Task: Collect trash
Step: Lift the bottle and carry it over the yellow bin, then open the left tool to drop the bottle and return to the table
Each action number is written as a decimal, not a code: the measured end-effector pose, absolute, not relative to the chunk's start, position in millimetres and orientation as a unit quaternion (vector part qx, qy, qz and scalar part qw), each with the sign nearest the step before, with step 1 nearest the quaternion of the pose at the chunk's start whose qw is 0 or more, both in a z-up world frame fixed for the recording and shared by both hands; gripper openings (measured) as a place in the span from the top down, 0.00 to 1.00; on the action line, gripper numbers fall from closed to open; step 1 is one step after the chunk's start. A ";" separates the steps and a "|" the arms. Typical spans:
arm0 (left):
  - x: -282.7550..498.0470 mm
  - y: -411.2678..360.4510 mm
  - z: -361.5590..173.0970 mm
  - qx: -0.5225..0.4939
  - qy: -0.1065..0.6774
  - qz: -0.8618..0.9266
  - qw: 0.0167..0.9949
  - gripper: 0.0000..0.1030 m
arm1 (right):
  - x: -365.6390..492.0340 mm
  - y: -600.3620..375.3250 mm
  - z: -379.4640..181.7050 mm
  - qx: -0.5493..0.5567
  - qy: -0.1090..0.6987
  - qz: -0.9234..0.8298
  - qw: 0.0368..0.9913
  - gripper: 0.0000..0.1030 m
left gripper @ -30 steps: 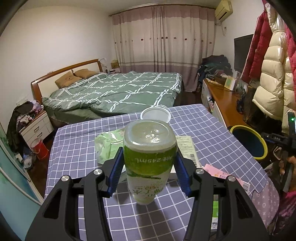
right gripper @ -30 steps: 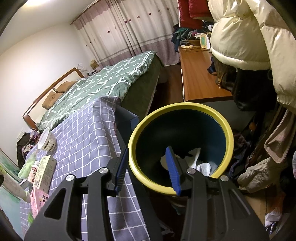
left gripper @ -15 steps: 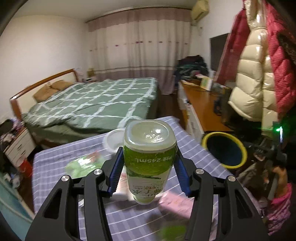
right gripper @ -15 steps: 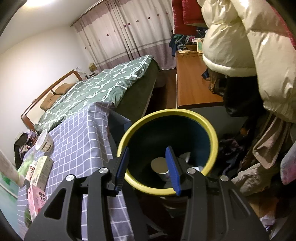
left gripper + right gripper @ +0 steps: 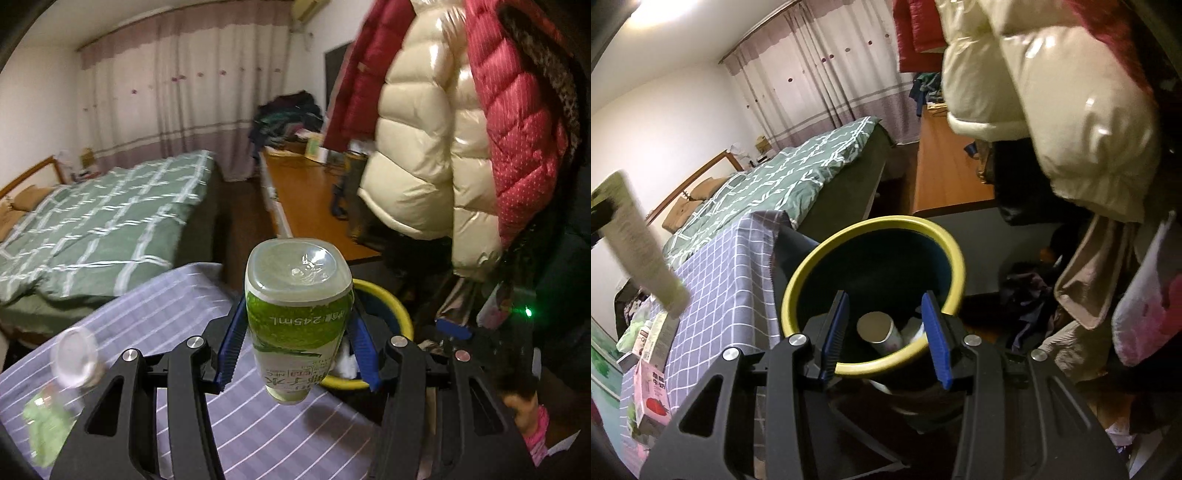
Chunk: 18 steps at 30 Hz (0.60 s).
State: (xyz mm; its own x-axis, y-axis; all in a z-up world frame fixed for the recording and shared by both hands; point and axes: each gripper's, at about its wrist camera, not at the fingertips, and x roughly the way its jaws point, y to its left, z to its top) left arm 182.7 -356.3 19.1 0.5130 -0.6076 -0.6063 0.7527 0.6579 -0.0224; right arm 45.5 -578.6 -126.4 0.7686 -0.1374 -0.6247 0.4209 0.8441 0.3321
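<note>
Bedroom tabletop edge: left claw grips a bottle; released early, it misses the bin at 2 o'clock; right claw gapes empty

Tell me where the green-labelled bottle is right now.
The green-labelled bottle is clamped in the left gripper, held above the checked tablecloth's edge, just short of the yellow-rimmed bin. The right wrist view shows it at far left.

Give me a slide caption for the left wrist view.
Left hand-held gripper carries a green-labelled bottle toward the yellow-rimmed bin.
</note>
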 end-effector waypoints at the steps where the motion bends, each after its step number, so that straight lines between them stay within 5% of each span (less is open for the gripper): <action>1: 184.3 -365.9 13.1 0.124 0.300 -0.396 0.859 0.49 | 42.7 -581.9 -126.8 0.238 0.301 -0.154 0.910 0.62; 16: 199.5 -504.9 -98.3 0.140 0.446 -0.416 0.780 0.49 | 25.3 -618.7 -140.8 0.282 0.296 -0.171 0.897 0.61; 18: 200.4 -507.8 -104.3 0.139 0.446 -0.411 0.783 0.36 | 25.4 -617.7 -140.6 0.281 0.296 -0.168 0.897 0.60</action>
